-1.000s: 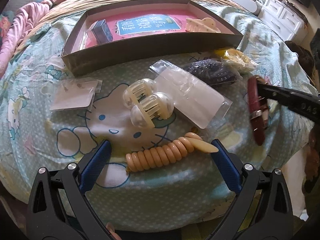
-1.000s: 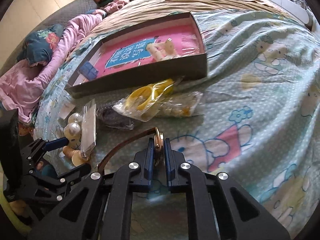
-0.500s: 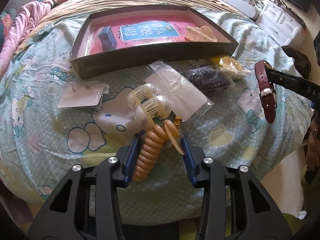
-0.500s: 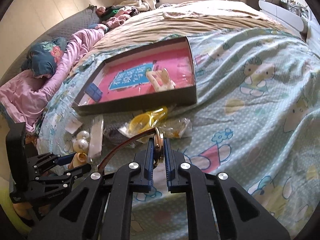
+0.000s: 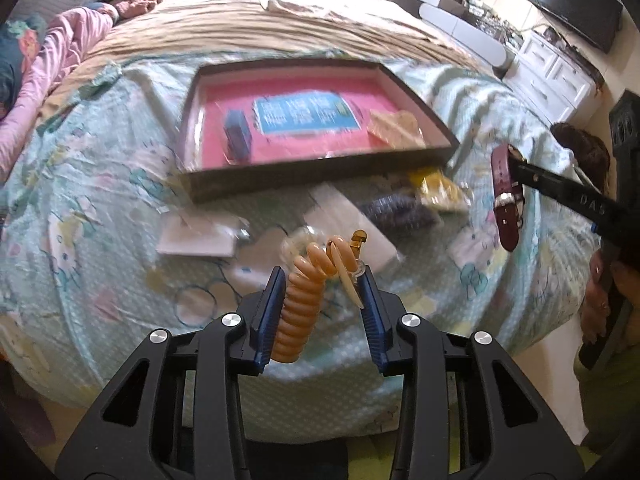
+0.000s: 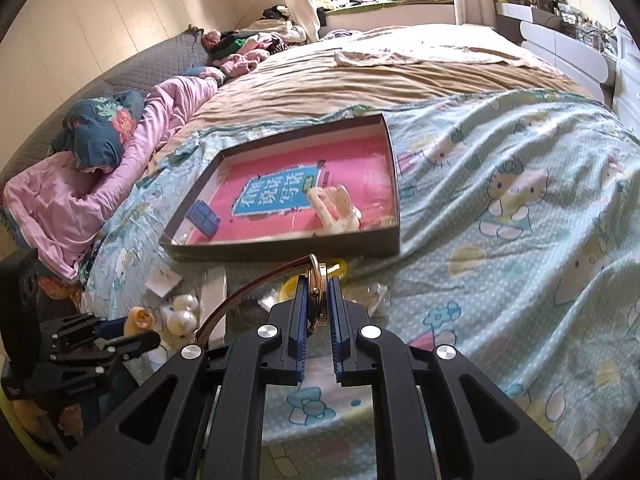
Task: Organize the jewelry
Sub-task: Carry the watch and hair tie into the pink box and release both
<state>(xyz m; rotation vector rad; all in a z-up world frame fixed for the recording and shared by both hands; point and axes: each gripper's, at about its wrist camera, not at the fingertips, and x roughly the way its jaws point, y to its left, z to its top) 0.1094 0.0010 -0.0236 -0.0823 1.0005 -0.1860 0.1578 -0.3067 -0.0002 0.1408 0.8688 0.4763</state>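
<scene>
Here the left tool (image 5: 322, 292) pinches a tan coiled hair tie (image 5: 304, 300), lifted above the bed (image 5: 100, 200). The right tool (image 6: 319, 300) is clamped on a brown-strapped watch (image 6: 316, 292), near side of the pink-lined box (image 6: 280, 248).

The bed (image 6: 500, 208) is wearing a pale green cartoon-cat sheet over a tan blanket (image 6: 360, 76). A shallow dark tray (image 6: 280, 250) is sitting on the sheet. In front of it, loose things are lying on the fabric: a white card (image 5: 196, 236), a clear flat packet (image 5: 340, 216), a dark beaded bundle in plastic (image 5: 396, 210), a yellow item in a bag (image 5: 438, 188) and pearly round clips (image 6: 182, 312). Pink bedding (image 6: 80, 200) is lying crumpled along the far side.
</scene>
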